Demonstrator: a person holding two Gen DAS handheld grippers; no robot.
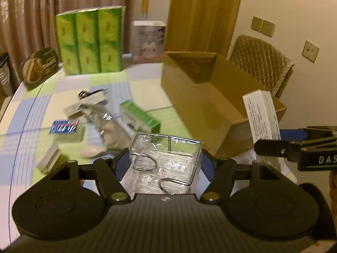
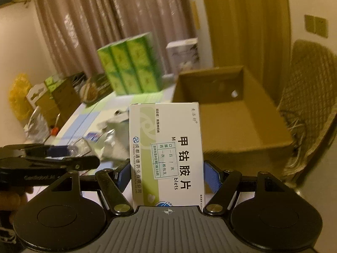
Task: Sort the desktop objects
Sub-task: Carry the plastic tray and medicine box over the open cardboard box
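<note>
Left wrist view: blurred clutter on desk [image 1: 147,88] hard to identify. Left claw [image 1: 165,164] clamped on clear plastic box [image 1: 166,158] (wire hooks inside), raised off desk. Right claw [image 2: 166,175] clamped on white medicine box [image 2: 166,147], lower end hidden. Cardboard box [image 2: 231,113] open, nothing visible inside.

each hand-held gripper [image 1: 165,162] [image 2: 166,172] is black, with blue finger pads, brass-coloured pivot screws and a ribbed grey body.
</note>
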